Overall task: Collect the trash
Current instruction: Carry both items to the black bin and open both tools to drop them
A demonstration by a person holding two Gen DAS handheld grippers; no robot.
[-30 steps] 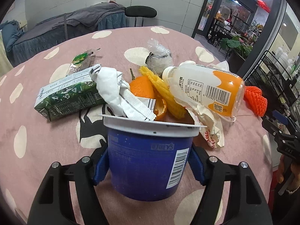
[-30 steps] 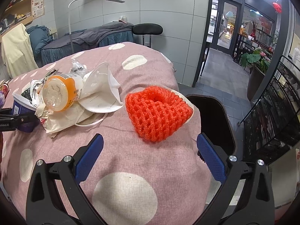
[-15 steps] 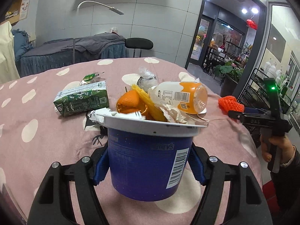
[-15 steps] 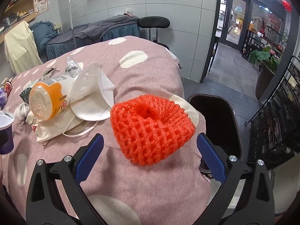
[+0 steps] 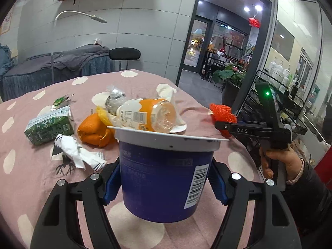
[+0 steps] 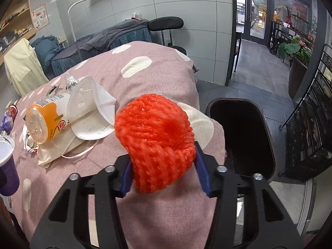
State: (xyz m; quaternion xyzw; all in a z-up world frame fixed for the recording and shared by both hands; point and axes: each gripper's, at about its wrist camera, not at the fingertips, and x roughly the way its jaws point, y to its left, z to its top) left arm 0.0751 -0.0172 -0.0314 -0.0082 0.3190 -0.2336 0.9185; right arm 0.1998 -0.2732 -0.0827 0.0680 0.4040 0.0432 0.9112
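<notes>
Left gripper [image 5: 164, 183]: its blue pads are pressed against both sides of the blue yogurt cup [image 5: 166, 178], which it holds upright above the tablecloth.
Blue yogurt cup: white rim on top, barcode label on the side nearest the right pad; it is also seen at the left edge of the right wrist view [image 6: 6, 166].
Right gripper [image 6: 164, 174]: its blue pads pinch the orange foam fruit net [image 6: 157, 141], squeezing its lower part; the net bulges up between the fingers.
Orange foam fruit net: held at the table's edge, beside the black trash bin [image 6: 240, 137], which stands open on the floor just past that edge.
Right hand [image 5: 280, 161]: wrapped round the handle of the right gripper, seen right of the yogurt cup.
Plastic bottle [image 5: 149, 116]: lying on its side behind the yogurt cup, orange and white label, clear base turned toward both cameras.
White face mask [image 6: 91, 112]: resting against the bottle, on the side toward the fruit net.
Orange peel [image 5: 93, 130]: left of the bottle, touching a yellow foam net [image 5: 102, 115].
Crumpled white wrapper [image 5: 78, 155]: in front of the peel, left of the yogurt cup.
Green carton [image 5: 49, 124]: on its side, left of the peel.
Tablecloth [image 5: 25, 166]: pink with cream dots, under all the litter.
</notes>
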